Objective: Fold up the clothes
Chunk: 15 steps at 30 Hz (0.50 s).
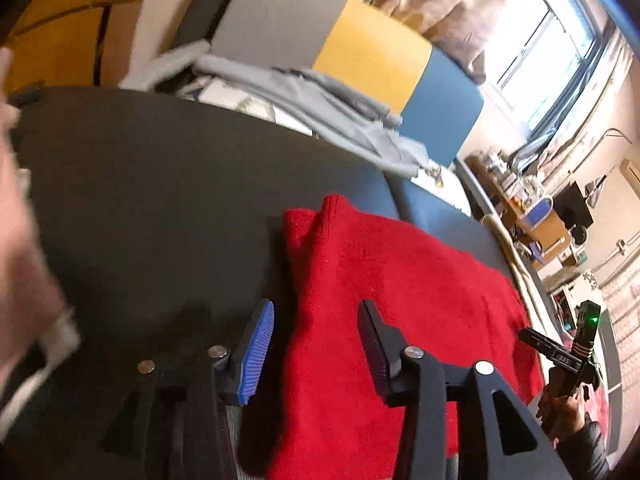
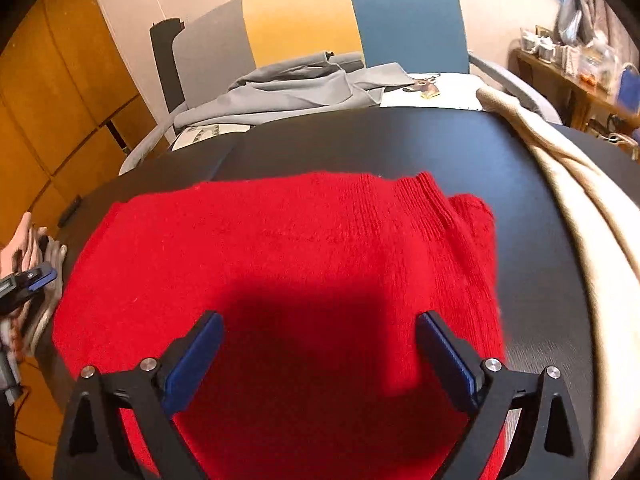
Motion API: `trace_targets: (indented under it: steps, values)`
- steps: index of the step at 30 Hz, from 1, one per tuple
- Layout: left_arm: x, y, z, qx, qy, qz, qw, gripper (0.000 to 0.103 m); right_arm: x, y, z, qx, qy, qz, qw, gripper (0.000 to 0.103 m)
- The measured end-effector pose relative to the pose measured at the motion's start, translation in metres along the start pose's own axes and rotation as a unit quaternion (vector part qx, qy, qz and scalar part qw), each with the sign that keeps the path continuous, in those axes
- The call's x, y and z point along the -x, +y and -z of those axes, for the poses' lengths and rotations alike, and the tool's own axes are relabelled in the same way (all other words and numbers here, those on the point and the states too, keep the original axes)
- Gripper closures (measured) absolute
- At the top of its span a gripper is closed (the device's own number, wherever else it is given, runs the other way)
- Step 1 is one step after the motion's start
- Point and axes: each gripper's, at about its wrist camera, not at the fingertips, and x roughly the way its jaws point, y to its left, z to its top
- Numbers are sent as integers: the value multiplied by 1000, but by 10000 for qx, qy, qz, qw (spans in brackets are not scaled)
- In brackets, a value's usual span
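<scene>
A red knit sweater (image 2: pixel 288 264) lies folded flat on the black table (image 2: pixel 400 144), its ribbed cuff toward the far right corner. My right gripper (image 2: pixel 320 318) hovers just above the sweater's near part, jaws wide open with nothing between the blue pads. My left gripper (image 1: pixel 316 308) is over the left edge of the red sweater (image 1: pixel 400 288). It is open, one finger over bare table (image 1: pixel 140 200) and the other over the knit, neither pad pressing on cloth. The right gripper (image 1: pixel 576 344) shows at the far right of the left wrist view, held by a hand.
A grey garment (image 2: pixel 288 92) is draped over a chair with a grey, yellow and blue back (image 2: pixel 304 12) behind the table. A beige cloth (image 2: pixel 580 200) hangs along the table's right side. Pale pink clothing (image 2: pixel 28 240) sits at the left edge. A cluttered wooden shelf (image 2: pixel 580 76) stands far right.
</scene>
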Motion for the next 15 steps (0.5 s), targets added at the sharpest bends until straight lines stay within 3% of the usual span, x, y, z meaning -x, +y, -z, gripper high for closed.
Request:
trace_targets:
  steps: [6, 15]
  values:
    - [-49, 20, -18, 16, 501, 123, 9987, 52, -14, -13, 6, 151, -138, -98, 9997, 0]
    - [-73, 9, -29, -402, 727, 560, 9950, 50, -14, -15, 12, 244, -300, -180, 9991, 0]
